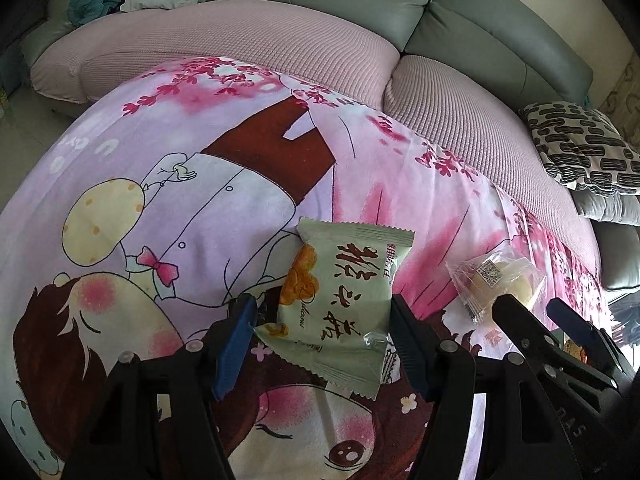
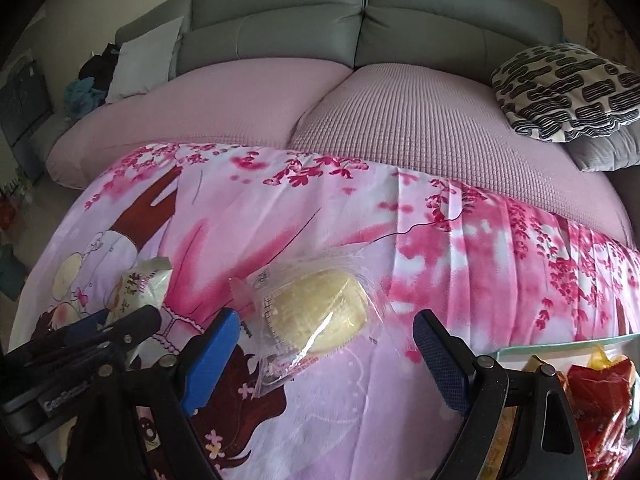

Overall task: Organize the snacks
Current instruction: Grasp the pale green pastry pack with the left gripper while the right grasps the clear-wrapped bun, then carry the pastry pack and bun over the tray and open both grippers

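A pale green snack packet [image 1: 340, 300] with dark lettering sits between the blue pads of my left gripper [image 1: 324, 336], which is shut on its lower half over the pink cartoon blanket [image 1: 160, 200]. The right wrist view shows that packet [image 2: 144, 288] tilted up at the left, with the left gripper [image 2: 108, 324] below it. A round yellow cake in a clear wrapper [image 2: 316, 312] lies on the blanket [image 2: 400, 248]. My right gripper [image 2: 324, 356] stands open around its near end, pads apart from it. In the left wrist view, the cake [image 1: 496, 280] and right gripper [image 1: 540, 316] are at the right.
A container with a pale rim [image 2: 560, 346] at the lower right holds red and yellow snack packets [image 2: 596, 400]. Behind the blanket is a grey sofa [image 2: 360, 20] with pink seat covers [image 2: 420, 120], a black-and-white patterned cushion [image 2: 568, 88] at the right and a grey pillow [image 2: 148, 64] at the left.
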Motion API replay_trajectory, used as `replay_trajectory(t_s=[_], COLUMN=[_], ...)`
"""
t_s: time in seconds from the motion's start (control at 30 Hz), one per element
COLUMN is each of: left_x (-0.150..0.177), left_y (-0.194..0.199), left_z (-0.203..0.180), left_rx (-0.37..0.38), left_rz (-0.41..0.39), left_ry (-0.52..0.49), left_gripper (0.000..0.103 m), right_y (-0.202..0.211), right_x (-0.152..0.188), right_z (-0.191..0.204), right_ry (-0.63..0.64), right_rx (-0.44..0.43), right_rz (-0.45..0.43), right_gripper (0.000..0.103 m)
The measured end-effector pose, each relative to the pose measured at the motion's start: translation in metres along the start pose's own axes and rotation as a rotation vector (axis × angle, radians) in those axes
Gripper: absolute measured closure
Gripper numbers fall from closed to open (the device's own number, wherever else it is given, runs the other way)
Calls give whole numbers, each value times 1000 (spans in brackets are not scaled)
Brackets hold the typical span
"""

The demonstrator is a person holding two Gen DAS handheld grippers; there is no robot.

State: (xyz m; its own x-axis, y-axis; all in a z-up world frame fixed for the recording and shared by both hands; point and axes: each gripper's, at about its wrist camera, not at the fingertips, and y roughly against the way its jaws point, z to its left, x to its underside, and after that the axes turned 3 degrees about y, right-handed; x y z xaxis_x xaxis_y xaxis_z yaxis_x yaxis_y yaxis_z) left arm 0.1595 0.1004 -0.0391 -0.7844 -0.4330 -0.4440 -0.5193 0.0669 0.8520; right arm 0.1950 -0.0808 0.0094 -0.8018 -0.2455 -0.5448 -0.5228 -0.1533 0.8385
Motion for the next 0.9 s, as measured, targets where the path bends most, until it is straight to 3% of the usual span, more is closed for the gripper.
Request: replay_trajectory(t_s=[0.27, 0.33, 0.9], left_x=[-1, -1, -1], left_y=[-2, -2, -2], left_z=[-1, -1, -2], left_rx=[-4, -4, -5], left_rz=[-1, -1, 7], left_ry=[0, -1, -18], left_gripper=[35, 35, 35], right_y=[-13, -16, -7], right_x=[-7, -7, 4], right_z=[1, 2, 2], right_ry=[24, 29, 6], right_rx=[-8, -3, -1], right_rz=[23, 31, 31], right_gripper=[13, 21, 36])
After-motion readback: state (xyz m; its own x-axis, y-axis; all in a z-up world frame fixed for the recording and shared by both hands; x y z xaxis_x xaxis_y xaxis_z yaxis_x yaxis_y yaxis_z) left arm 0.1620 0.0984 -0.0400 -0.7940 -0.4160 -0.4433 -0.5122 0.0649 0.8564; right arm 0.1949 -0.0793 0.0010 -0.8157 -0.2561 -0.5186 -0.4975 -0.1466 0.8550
